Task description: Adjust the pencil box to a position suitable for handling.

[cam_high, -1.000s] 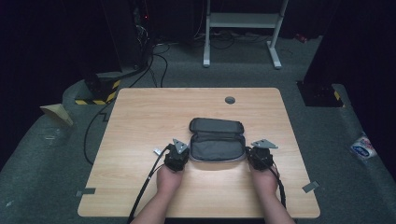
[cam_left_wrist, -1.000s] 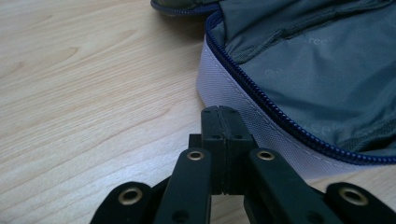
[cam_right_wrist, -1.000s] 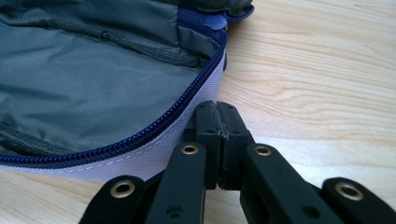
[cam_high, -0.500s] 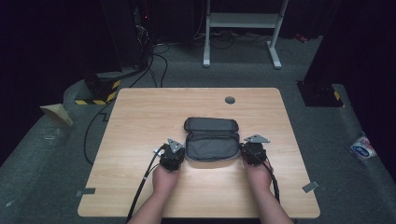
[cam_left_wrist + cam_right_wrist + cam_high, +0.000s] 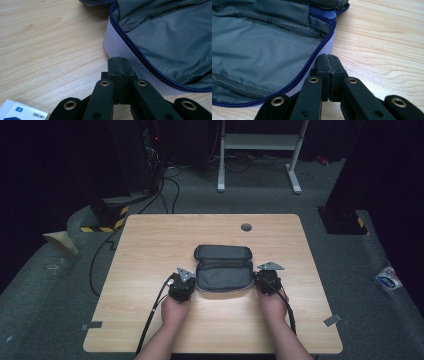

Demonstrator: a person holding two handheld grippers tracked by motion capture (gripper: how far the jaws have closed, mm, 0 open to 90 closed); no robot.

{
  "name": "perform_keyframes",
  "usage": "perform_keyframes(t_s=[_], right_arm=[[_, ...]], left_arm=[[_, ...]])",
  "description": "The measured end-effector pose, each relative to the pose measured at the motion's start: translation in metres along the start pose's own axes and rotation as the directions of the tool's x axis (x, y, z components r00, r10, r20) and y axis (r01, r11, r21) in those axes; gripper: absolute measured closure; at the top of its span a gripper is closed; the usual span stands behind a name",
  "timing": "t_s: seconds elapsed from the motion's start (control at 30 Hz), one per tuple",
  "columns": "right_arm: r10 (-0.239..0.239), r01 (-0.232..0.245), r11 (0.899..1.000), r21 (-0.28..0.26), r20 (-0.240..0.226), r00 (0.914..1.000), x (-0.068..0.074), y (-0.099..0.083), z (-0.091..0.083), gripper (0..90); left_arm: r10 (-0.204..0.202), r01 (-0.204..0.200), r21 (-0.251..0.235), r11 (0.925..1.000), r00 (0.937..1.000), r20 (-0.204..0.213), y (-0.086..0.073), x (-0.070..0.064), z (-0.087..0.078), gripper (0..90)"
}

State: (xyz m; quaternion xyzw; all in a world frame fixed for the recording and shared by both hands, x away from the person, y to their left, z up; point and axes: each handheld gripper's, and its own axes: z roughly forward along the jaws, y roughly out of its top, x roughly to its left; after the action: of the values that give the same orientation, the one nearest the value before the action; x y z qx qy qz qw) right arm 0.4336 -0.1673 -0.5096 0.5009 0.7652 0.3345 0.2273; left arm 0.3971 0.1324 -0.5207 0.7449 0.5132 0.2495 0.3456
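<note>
A grey fabric pouch (image 5: 223, 270) with a blue zipper lies unzipped on the wooden table (image 5: 150, 245), its lid folded back toward the far side. My left gripper (image 5: 190, 280) is shut at the pouch's left end. In the left gripper view its tips (image 5: 118, 61) rest against the pale grey side wall, just below the zipper (image 5: 140, 60) and the grey lining (image 5: 165, 35). My right gripper (image 5: 257, 278) is shut at the pouch's right end, its tips (image 5: 328, 58) against the wall beside the zipper (image 5: 312, 62). I cannot tell whether either pinches fabric.
A white and blue box (image 5: 22, 112) marked 2B lies on the table close by the left gripper. A round grommet (image 5: 246, 227) sits near the table's far edge. Cables, a white stand (image 5: 260, 142) and a packet (image 5: 388, 280) are on the floor around the table.
The pouch and both grippers have shifted a little to the left and slightly away from the person. Both grippers stay shut at the pouch's ends.
</note>
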Motion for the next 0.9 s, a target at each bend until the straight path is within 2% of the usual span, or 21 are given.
perform_keyframes(t_s=[0.17, 0.23, 0.43, 0.53, 0.77, 0.87, 0.9], right_arm=[[0.010, -0.010, 1.000, -0.002, -0.008, 0.9999, 0.000, 0.000, 0.000, 86.5], [0.010, -0.010, 1.000, -0.001, -0.006, 0.9999, -0.002, 0.000, -0.002, 80.2], [0.018, -0.018, 1.000, -0.008, 0.017, 0.9997, -0.010, -0.004, -0.008, 74.4], [0.008, -0.007, 1.000, -0.013, 0.022, 0.9997, -0.012, -0.006, -0.014, 71.4], [-0.012, 0.012, 0.999, -0.039, -0.006, 0.9999, -0.018, -0.019, -0.031, 62.8], [-0.016, 0.016, 0.999, -0.049, 0.001, 0.9999, -0.020, -0.027, -0.039, 59.1], [-0.024, 0.024, 0.998, -0.050, 0.000, 0.9997, -0.022, -0.028, -0.040, 57.6]], left_arm=[[0.002, -0.002, -0.002, 1.0000, 0.9999, -0.012, 0.000, 0.002, -0.001, 89.5], [-0.004, 0.004, -0.008, 1.0000, 0.9998, -0.021, 0.000, 0.006, -0.004, 84.9], [-0.034, 0.033, -0.026, 0.9991, 0.9989, -0.033, -0.001, 0.014, -0.012, 80.9], [-0.033, 0.032, -0.035, 0.9989, 0.9988, -0.035, -0.002, 0.016, -0.016, 78.4], [-0.043, 0.044, -0.039, 0.9983, 0.9987, 0.026, -0.007, 0.028, -0.028, 69.4], [-0.044, 0.046, -0.040, 0.9981, 0.9986, 0.029, -0.011, 0.035, -0.033, 65.8], [-0.044, 0.046, -0.044, 0.9980, 0.9986, 0.029, -0.012, 0.039, -0.037, 62.0]])
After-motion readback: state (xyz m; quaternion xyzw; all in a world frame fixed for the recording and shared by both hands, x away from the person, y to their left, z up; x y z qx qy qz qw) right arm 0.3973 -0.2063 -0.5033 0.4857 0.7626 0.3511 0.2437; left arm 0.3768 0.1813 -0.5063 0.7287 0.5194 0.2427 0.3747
